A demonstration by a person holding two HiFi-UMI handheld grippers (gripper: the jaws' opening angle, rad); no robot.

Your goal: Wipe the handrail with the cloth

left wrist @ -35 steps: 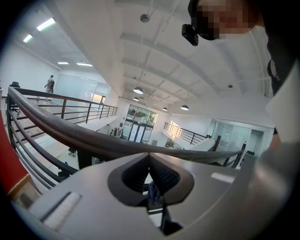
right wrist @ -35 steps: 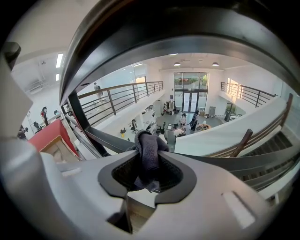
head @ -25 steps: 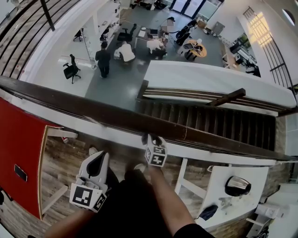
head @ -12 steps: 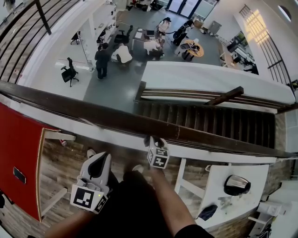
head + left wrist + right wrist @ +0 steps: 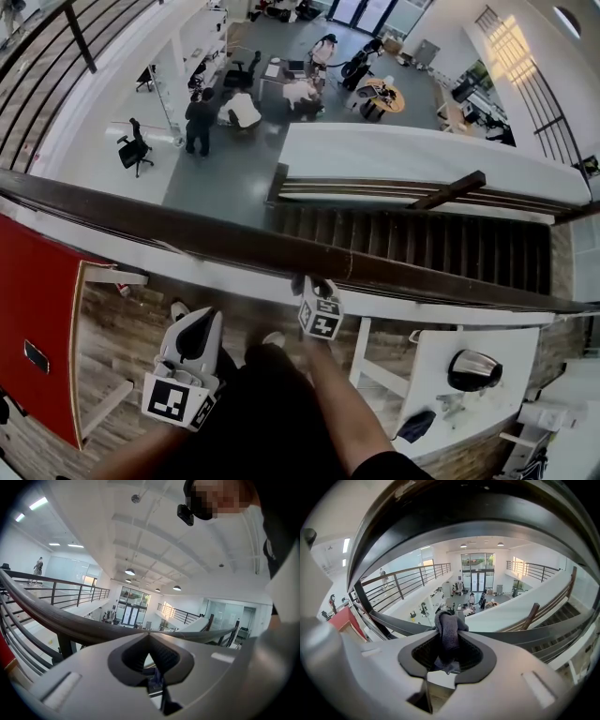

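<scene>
A dark wooden handrail crosses the head view from left to lower right. My right gripper reaches up under its near side, shut on a grey cloth that touches the rail. In the right gripper view the cloth bulges out between the shut jaws of the right gripper, and the handrail arches close overhead. My left gripper hangs lower and to the left, apart from the rail. In its own view the left gripper is shut and holds nothing, with the handrail just beyond.
Beyond the rail is a drop to a lower floor with people and desks and a staircase. A red panel stands at the left. A white desk with a dark round object is at the right. Thin lower rails run under the handrail.
My right gripper with the cloth has slid slightly to the right along the rail, toward a seam in the wood. The left gripper has hardly moved.
</scene>
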